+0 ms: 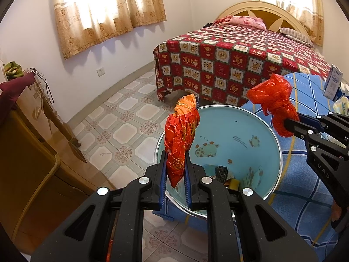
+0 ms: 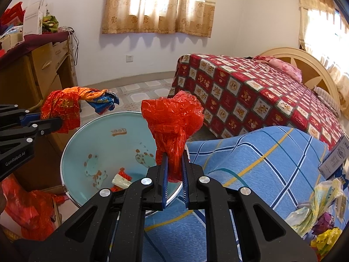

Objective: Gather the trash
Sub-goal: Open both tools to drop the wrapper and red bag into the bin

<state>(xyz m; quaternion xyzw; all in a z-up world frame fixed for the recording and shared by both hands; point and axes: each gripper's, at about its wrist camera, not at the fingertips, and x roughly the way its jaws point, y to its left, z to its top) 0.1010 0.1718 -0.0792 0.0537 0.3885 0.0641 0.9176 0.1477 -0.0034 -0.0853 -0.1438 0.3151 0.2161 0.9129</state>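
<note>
The left gripper (image 1: 176,175) clamps a crinkled foil wrapper (image 1: 181,139); the right gripper (image 2: 174,170) clamps a knotted red plastic bag (image 2: 172,120). Both appear light, soft and slippery, so a pinch at the bunched neck looks safest. The blue bin (image 1: 268,131) lies just beyond the tips.

Quilted bed (image 1: 235,65), wooden dresser (image 2: 43,69), curtains (image 1: 104,15)

Left gripper (image 1: 176,163) lower centre of its frame, jaws clamped, angled down. Right gripper (image 2: 174,166) lower centre of its own view, clamped, same tilt.

Black claw (image 1: 176,170) arms; blue pads; silver screws.
</note>
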